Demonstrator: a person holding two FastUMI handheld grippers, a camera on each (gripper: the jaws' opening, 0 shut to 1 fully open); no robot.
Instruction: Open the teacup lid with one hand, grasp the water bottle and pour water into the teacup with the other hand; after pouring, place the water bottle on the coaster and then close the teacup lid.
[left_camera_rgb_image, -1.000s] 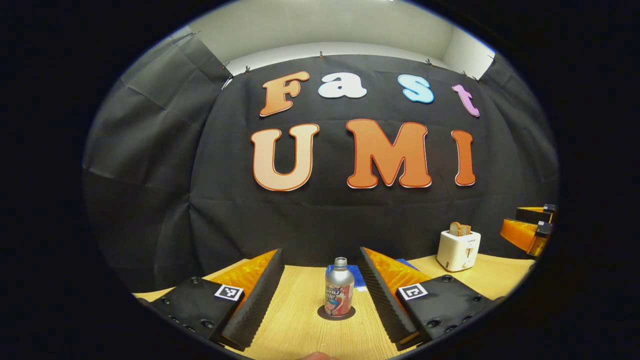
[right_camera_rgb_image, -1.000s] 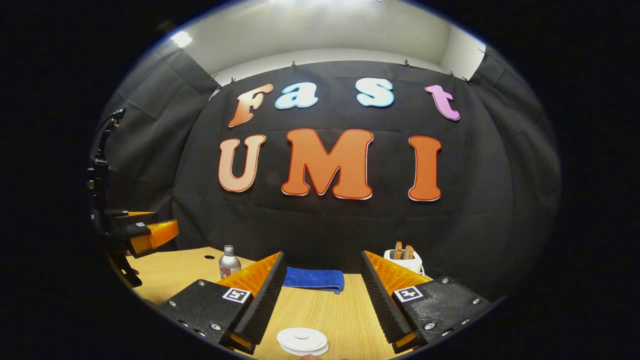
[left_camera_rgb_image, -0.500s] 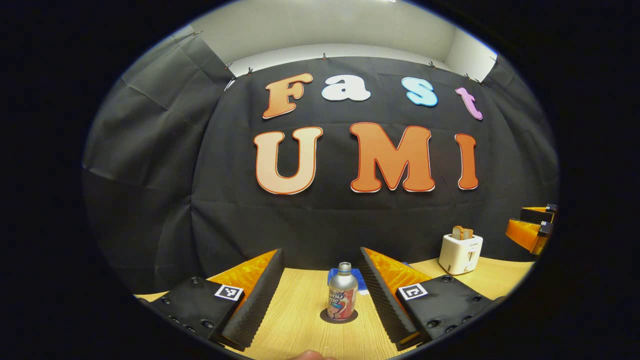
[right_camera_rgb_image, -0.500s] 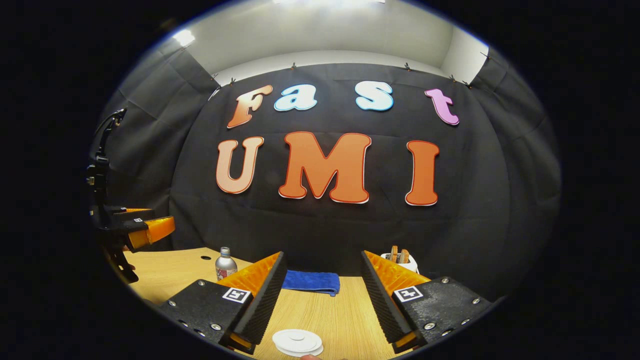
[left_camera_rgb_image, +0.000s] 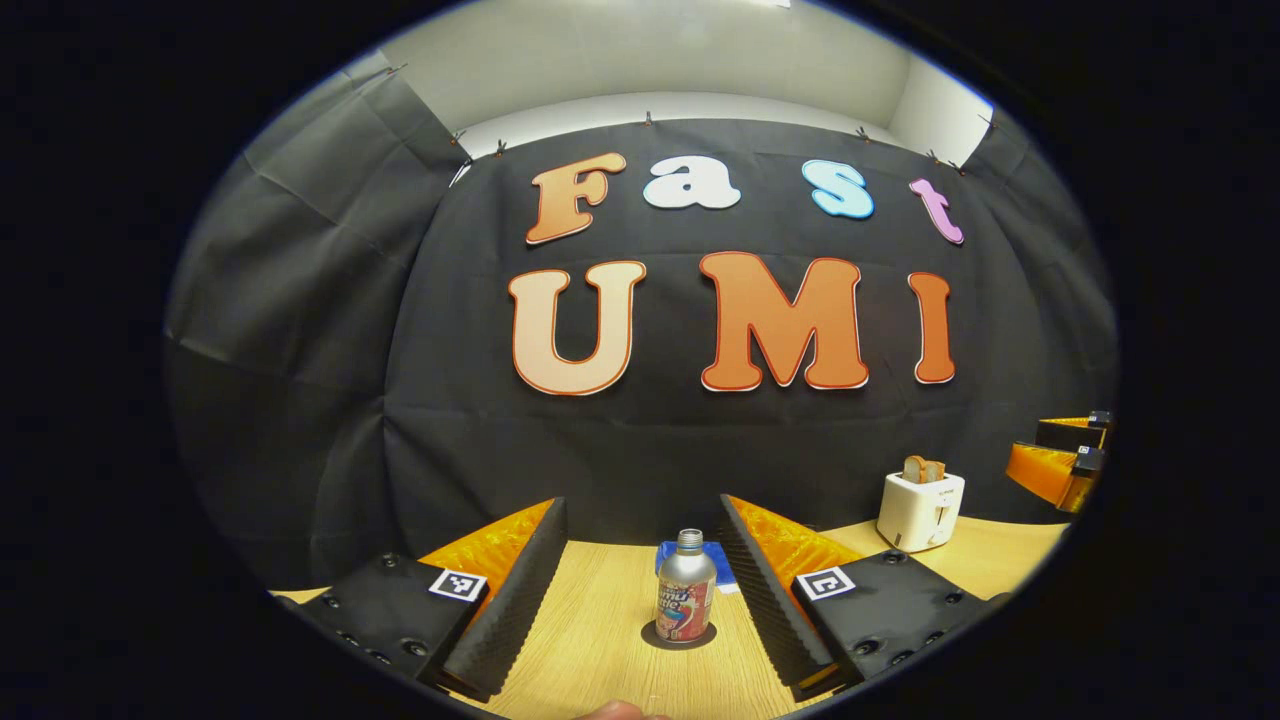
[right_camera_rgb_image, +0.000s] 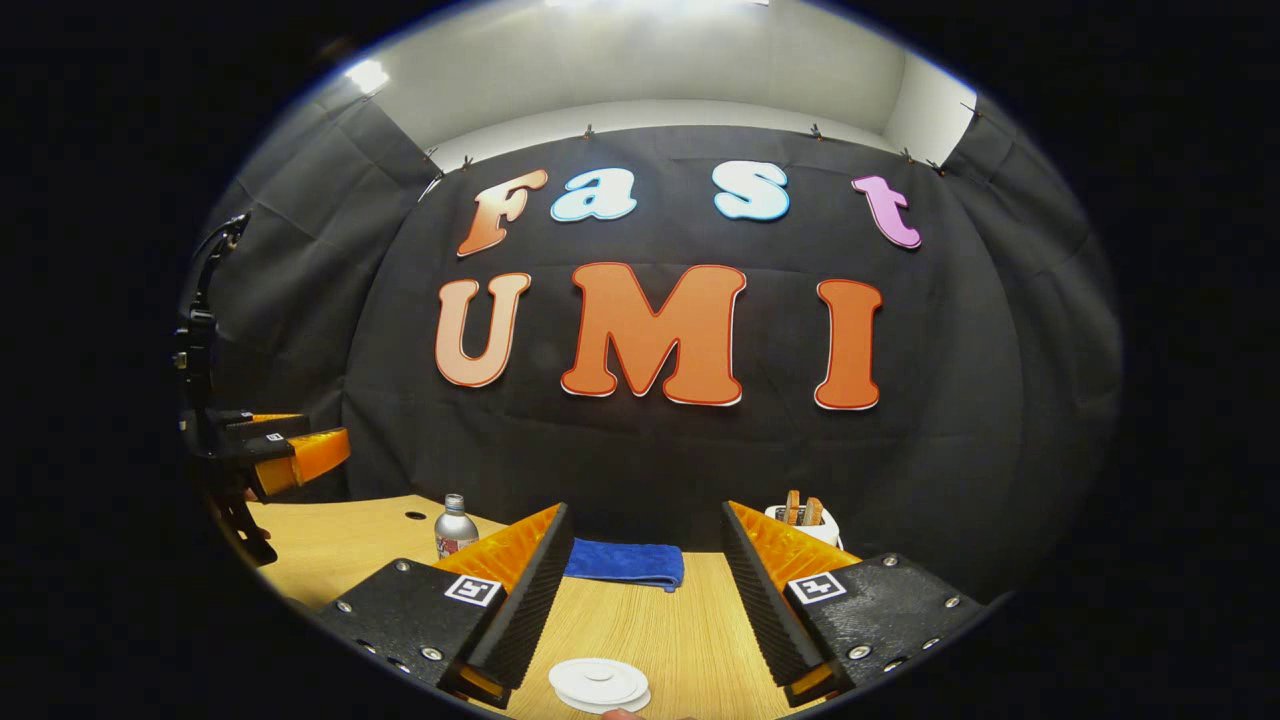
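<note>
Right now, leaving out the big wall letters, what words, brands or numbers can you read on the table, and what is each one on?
Bottle: coloured print on its wrap, too blurred to read.
Toaster: a small dark mark on the front, too small to read.
Square tags: black-and-white code patterns, no words or numbers.
So none of the text here is legible.

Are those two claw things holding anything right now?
No. The left gripper and right gripper are both open and empty; the water bottle stands free on its coaster.
</note>
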